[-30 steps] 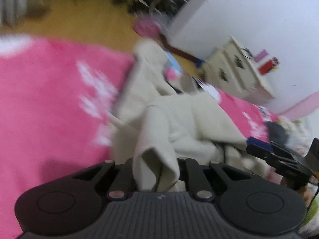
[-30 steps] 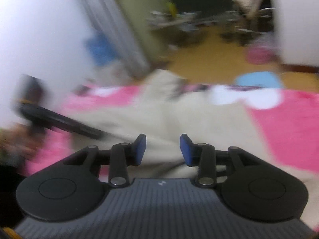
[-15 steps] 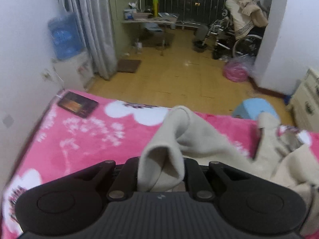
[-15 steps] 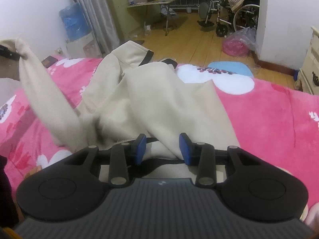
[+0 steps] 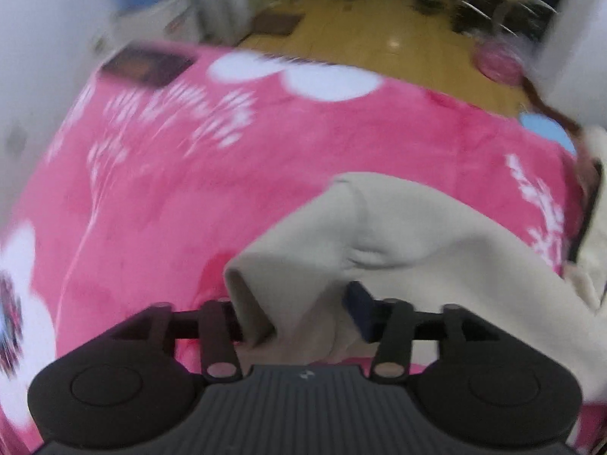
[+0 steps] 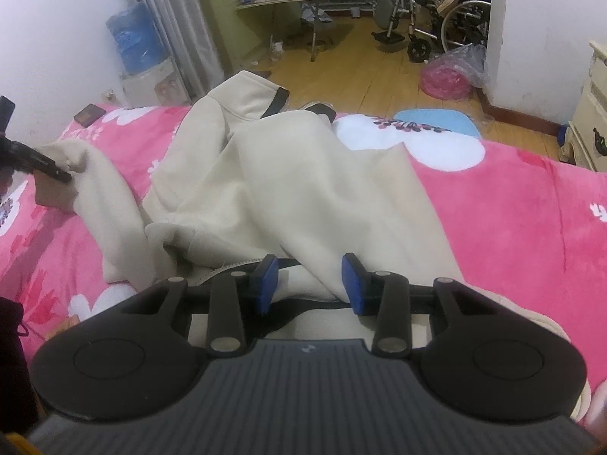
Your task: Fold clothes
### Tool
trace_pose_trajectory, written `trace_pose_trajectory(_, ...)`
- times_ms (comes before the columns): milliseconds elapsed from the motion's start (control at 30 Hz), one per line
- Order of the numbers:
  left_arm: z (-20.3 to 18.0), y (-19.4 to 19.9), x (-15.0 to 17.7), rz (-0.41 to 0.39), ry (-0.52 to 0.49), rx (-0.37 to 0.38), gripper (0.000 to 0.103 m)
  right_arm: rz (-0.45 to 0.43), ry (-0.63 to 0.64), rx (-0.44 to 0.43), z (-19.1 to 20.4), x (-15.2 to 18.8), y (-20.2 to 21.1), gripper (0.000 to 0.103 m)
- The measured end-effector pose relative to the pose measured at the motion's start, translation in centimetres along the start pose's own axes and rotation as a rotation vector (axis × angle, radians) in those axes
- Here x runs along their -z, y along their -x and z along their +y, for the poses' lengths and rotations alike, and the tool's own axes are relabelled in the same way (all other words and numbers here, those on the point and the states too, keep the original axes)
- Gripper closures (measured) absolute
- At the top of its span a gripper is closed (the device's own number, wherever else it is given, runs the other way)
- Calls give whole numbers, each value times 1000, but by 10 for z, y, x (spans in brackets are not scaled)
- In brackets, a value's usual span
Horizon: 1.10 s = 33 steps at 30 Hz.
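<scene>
A pink flowered blanket [image 6: 512,208] covers the bed under my rig. The cream garment [image 6: 288,174] lies crumpled across the bed's middle, collar toward the far edge, one sleeve [image 5: 379,235] stretched toward the left edge. My left gripper [image 5: 299,311], jaws just opened, stands spread around the sleeve end. My right gripper [image 6: 308,284] hovers part-spread over the near hem, pinching nothing.
</scene>
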<state>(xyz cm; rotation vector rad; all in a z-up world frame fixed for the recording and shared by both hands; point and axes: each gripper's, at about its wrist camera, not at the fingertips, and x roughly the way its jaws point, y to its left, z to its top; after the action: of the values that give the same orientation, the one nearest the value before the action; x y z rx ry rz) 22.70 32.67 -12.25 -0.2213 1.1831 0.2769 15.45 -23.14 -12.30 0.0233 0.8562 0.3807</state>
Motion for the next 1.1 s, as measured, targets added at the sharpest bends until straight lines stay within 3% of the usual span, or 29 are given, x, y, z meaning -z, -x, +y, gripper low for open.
trace_pose_trajectory(100,27,17,0,-12,100,31,33,0,8,-4,1,-2,0,62)
trace_pose_trajectory(200,33,45,11,-102,62,45,18,-4,25,0,5,-8,5,60)
trace_pose_trajectory(300,28,68,17,-181,29,18,18,-57,85,-3,19,-16,19,60)
trace_pose_trajectory(367,19,79,16,-235,-10,12,19,-85,157,-54,34,-19,27,59)
trace_pose_trajectory(467,-23,86,21,-298,-186,82,19,-64,272,-143,61,-21,22,59)
trace_pose_trajectory(600,-96,77,39,-319,-451,203,20,41,379,-202,85,-22,-11,61)
trace_pose_trajectory(700,-143,57,56,-306,-592,277,22,80,430,-149,91,-22,-35,63)
trace_pose_trajectory(833,-186,30,73,-299,-700,293,26,120,368,-153,78,-28,-60,73)
trace_pose_trajectory(900,-196,22,80,-279,-718,299,28,123,331,-174,73,-29,-64,83)
trace_pose_trajectory(1000,-201,15,86,-278,-741,289,28,54,239,-204,65,-35,-46,91)
trace_pose_trajectory(1100,-200,16,86,-289,-744,275,28,-64,85,-201,40,-53,-10,93)
